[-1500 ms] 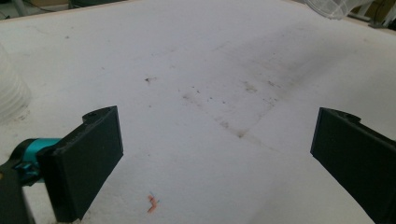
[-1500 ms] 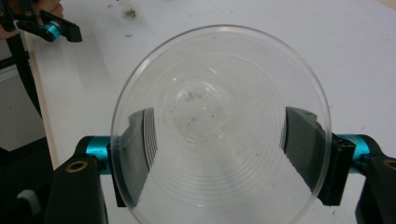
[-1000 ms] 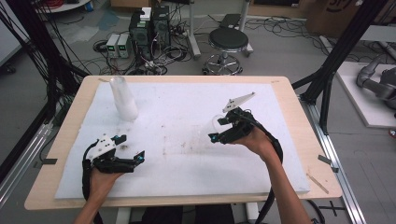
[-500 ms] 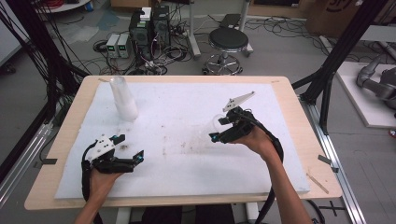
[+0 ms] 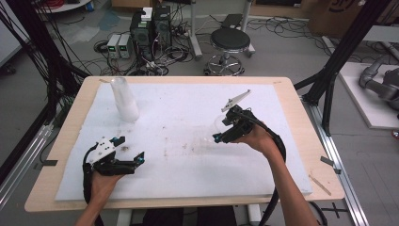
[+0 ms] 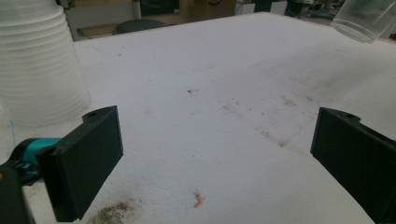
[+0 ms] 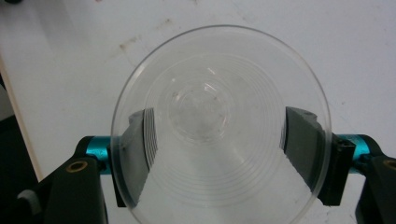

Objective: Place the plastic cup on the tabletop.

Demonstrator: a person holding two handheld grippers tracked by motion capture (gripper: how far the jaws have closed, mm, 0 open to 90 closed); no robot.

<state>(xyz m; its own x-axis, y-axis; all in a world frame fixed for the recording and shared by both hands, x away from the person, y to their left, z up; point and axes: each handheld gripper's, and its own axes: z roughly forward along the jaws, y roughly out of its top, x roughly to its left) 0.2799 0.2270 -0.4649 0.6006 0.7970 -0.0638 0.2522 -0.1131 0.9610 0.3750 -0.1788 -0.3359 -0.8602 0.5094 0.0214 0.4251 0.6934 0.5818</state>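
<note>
My right gripper (image 5: 221, 130) is shut on a clear plastic cup (image 5: 217, 123), holding it above the white mat right of centre. In the right gripper view its jaws press on both sides of the cup (image 7: 219, 121), whose mouth faces the camera. A stack of white plastic cups (image 5: 124, 100) stands upright at the back left of the mat. My left gripper (image 5: 130, 149) rests near the front left, open, with nothing between its jaws (image 6: 215, 158). The left gripper view has the stack (image 6: 37, 70) at its left and the held cup (image 6: 362, 18) at top right.
The white mat (image 5: 188, 99) covers most of the wooden table (image 5: 301, 122) and carries dark smudges near its middle. A small orange scrap (image 6: 198, 199) lies just ahead of the left gripper. A stool (image 5: 230, 42) and equipment stand on the floor behind the table.
</note>
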